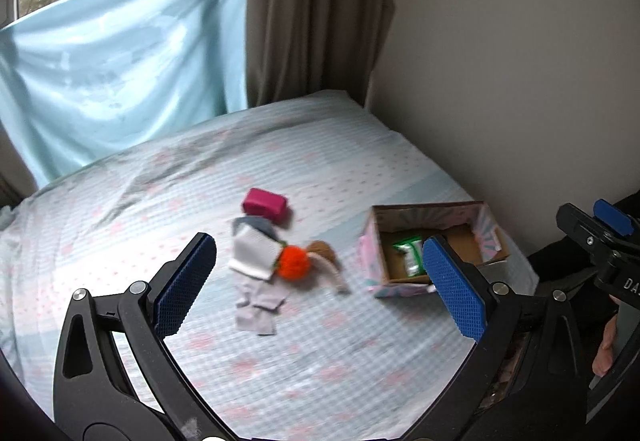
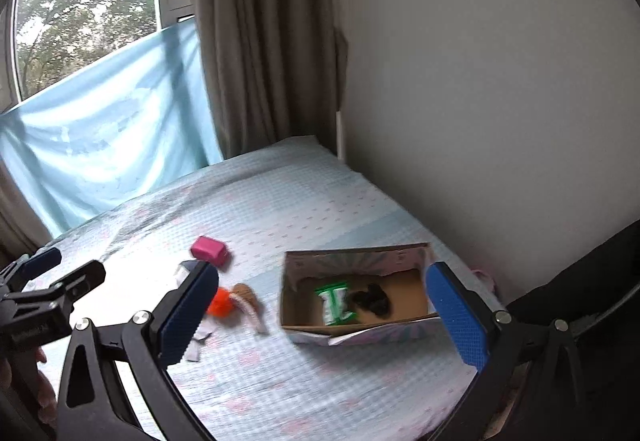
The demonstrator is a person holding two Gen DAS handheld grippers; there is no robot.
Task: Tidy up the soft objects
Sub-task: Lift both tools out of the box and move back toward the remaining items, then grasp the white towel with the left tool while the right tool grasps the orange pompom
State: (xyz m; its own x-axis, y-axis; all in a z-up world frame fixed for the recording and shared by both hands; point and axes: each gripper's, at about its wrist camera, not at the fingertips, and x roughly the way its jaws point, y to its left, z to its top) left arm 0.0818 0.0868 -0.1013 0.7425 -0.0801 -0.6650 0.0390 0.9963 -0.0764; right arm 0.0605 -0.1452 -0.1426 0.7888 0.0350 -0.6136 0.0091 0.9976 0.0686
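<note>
Soft things lie in a loose heap on the bed: a pink block (image 1: 265,204) (image 2: 209,250), a white and grey cloth (image 1: 256,253), an orange pom-pom (image 1: 294,262) (image 2: 221,304), a brown plush piece (image 1: 323,252) (image 2: 247,295) and a lilac cloth (image 1: 259,307). An open cardboard box (image 1: 494,241) (image 2: 304,265) to their right holds a green and white packet (image 1: 411,255) (image 2: 335,303) and a dark item (image 2: 373,299). My left gripper (image 1: 316,285) is open and empty above the heap. My right gripper (image 2: 320,311) is open and empty above the box.
The bed (image 1: 280,361) has a checked sheet and fills both views. A wall (image 1: 520,61) runs along its right side. A brown curtain (image 1: 316,13) and a light blue cloth (image 1: 120,61) hang at its far end below a window.
</note>
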